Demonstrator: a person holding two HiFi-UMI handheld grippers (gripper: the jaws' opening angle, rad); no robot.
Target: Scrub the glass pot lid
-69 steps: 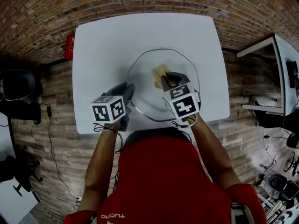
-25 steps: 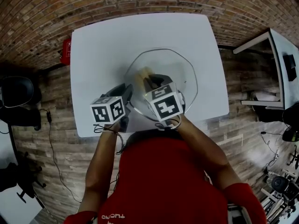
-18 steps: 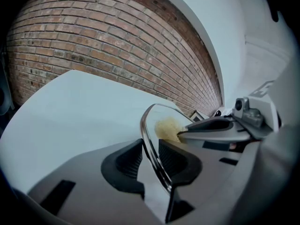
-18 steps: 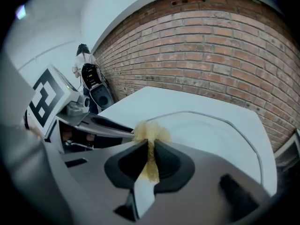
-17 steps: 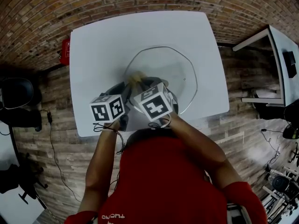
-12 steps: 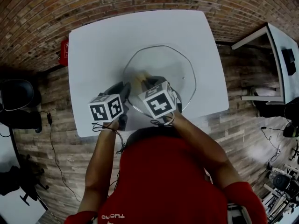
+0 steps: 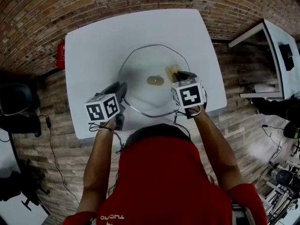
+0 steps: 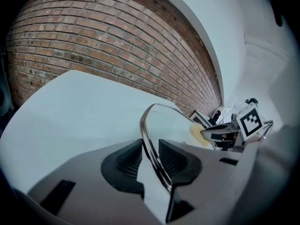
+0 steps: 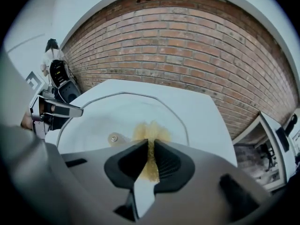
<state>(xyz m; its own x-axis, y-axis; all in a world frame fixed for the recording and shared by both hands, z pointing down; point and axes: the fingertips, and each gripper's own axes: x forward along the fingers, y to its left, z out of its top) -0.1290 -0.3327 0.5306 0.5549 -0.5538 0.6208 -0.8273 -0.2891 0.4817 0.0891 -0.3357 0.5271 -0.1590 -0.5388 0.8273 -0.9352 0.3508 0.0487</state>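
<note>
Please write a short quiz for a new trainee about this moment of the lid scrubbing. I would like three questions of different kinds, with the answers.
1. True or false: the left gripper is shut on the metal rim of the glass lid.
2. What is between the jaws of the right gripper? A) a yellow scrubber B) a bottle brush C) nothing
3. Fill in: in the head view, the lid's centre fitting lies to the ___ of the right gripper.

Key: 1 true; 2 A; 3 left.
</note>
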